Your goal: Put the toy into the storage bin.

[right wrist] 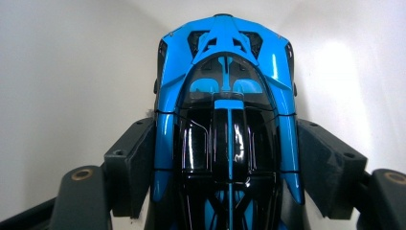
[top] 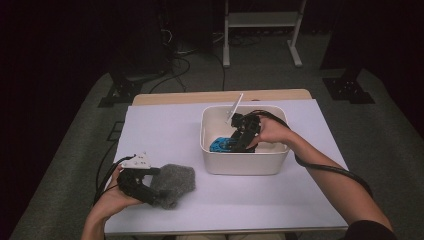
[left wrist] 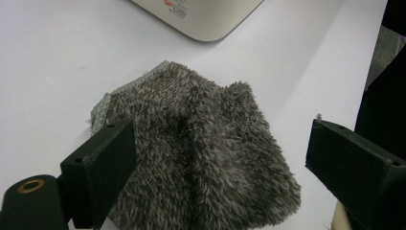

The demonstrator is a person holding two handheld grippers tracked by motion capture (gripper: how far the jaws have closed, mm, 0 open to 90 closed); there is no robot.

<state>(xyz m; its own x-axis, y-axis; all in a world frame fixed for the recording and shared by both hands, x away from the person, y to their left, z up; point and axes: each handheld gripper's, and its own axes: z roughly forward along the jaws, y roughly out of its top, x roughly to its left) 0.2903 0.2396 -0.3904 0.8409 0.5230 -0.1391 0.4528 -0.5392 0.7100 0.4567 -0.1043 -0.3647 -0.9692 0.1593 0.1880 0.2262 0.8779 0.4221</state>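
The right gripper (top: 239, 141) reaches down into the white rounded-rectangular plastic tub (top: 240, 163), which stands on the white sheet (top: 165, 130) covering the table, right of centre. In the right gripper view, its two black jaws stand one on each side of a glossy blue and black toy sports car (right wrist: 227, 134), with both pads set against the car's flanks: the jaws are clamped on the car at a wide setting. The car lies inside the tub, toward its near-left part (top: 220, 145). The left gripper (top: 150, 187) rests at the near-left of the sheet, well apart from the tub. Its jaws stand wide apart, one on each side of a grey fluffy crumpled cloth (left wrist: 201, 153) lying on the sheet; the left pad sits against the cloth's edge, the right pad is clear of it.
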